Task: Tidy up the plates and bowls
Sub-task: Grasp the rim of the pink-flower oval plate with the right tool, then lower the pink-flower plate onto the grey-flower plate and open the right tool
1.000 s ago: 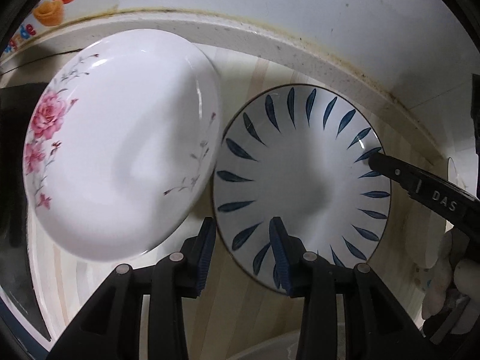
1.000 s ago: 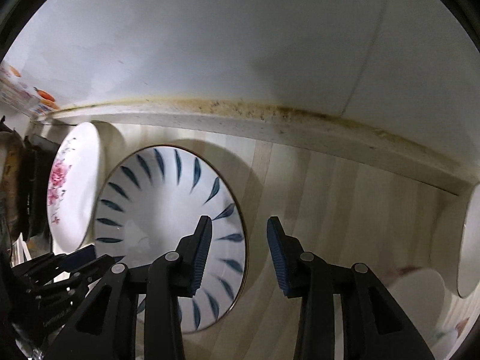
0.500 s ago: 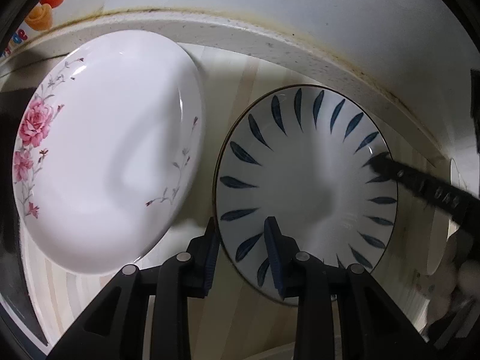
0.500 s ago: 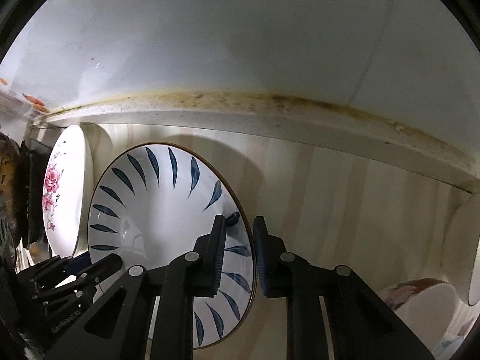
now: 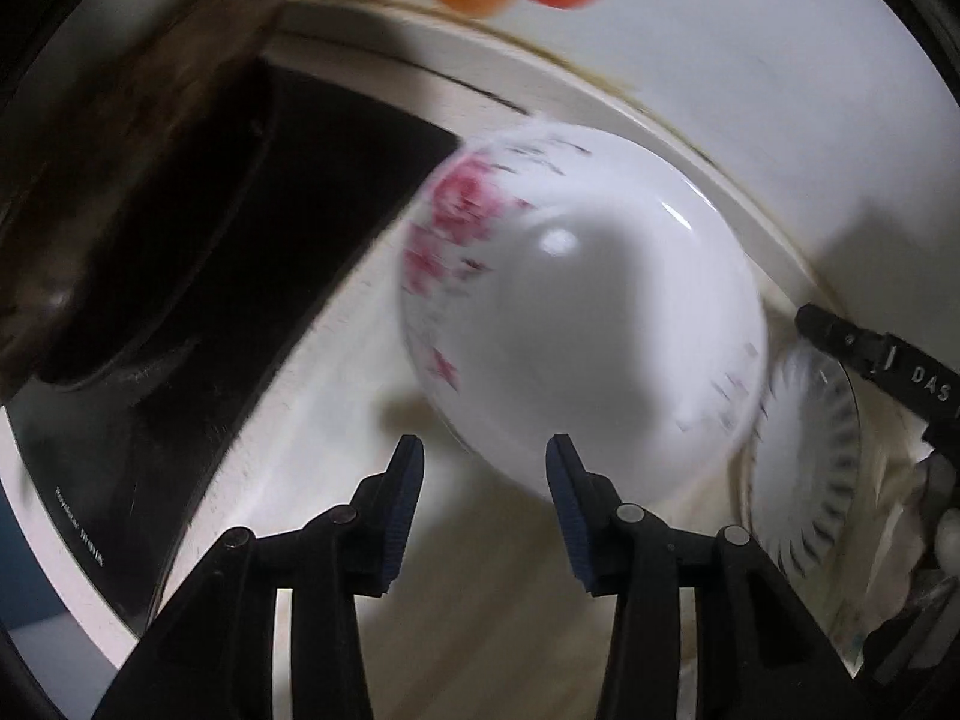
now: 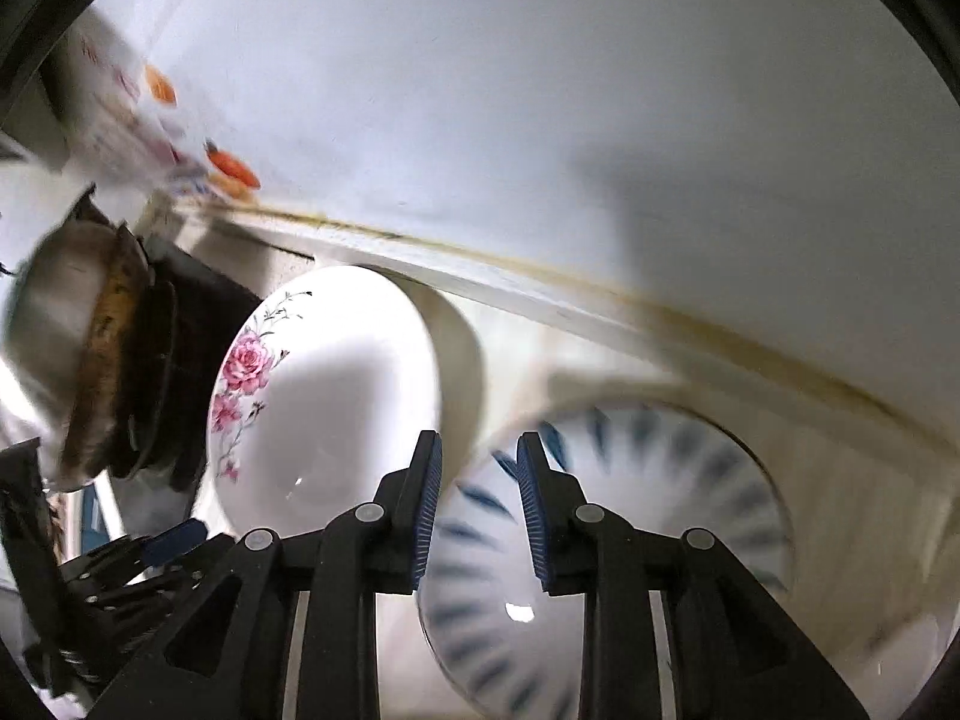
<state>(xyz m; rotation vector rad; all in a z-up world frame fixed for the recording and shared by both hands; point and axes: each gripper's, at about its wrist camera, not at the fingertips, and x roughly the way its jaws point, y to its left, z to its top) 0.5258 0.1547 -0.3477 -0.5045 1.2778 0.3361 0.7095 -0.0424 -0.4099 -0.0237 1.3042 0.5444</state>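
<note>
The surface (image 5: 492,648) carries two plates near the back wall (image 6: 540,90). The floral plate (image 6: 324,396) lies beside a dark stove (image 5: 240,276). The blue plate (image 6: 648,516) sits right of it, blurred, its near rim between the right hand-held gripper (image 6: 480,510) jaws, which look narrowly apart; whether they pinch it I cannot tell. The left hand-held gripper (image 5: 483,510) hangs wide apart, empty. A loose hold could let the blue plate slip and strike the floral one.

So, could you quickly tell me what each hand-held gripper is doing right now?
Left hand-held gripper: open, holding nothing; the floral plate lies beyond it.
Right hand-held gripper: closed on the rim of the blue-leaf plate.
</note>
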